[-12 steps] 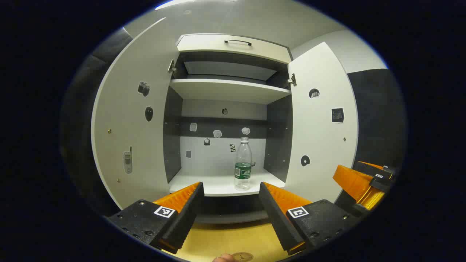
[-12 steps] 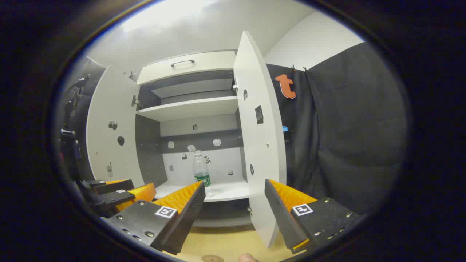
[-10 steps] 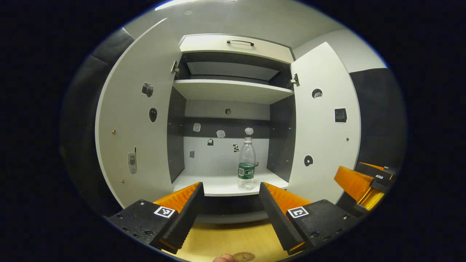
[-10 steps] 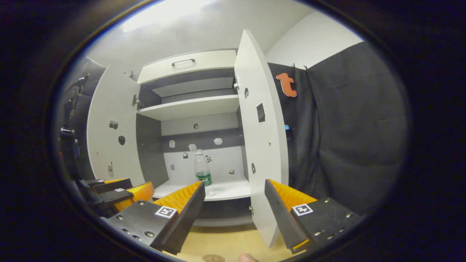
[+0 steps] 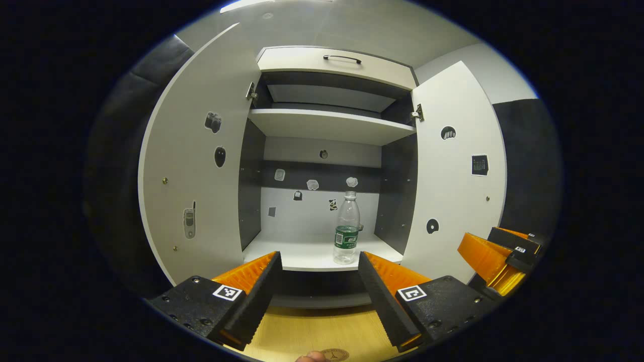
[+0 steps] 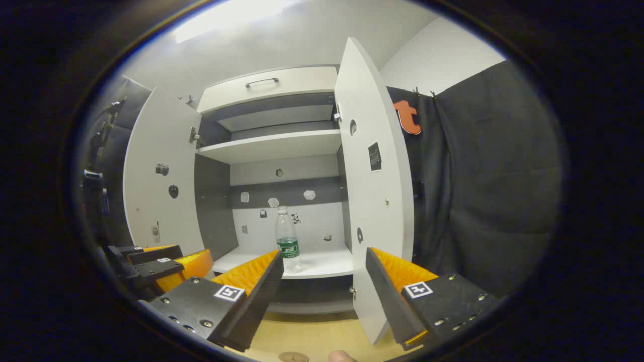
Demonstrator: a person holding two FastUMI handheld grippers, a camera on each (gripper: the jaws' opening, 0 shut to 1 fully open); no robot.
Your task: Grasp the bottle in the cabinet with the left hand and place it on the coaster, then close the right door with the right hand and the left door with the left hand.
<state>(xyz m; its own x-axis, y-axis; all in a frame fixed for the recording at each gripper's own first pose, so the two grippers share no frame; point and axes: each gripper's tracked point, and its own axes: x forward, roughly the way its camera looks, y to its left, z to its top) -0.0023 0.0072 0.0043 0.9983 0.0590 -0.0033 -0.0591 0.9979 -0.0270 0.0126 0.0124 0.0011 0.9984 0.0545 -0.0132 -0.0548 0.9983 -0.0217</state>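
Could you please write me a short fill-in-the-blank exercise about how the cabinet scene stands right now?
1. The bottle stands upright on the cabinet's ____ shelf.
2. Both cabinet doors, left door and right door, are ____.
3. The left gripper has its fingers ____, holding nothing.
4. The bottle's label is ____ in colour.

Missing words: lower; open; open; green

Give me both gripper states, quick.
Left gripper: open, holding nothing; bottle stands on the cabinet shelf.
Right gripper: open, holding nothing.
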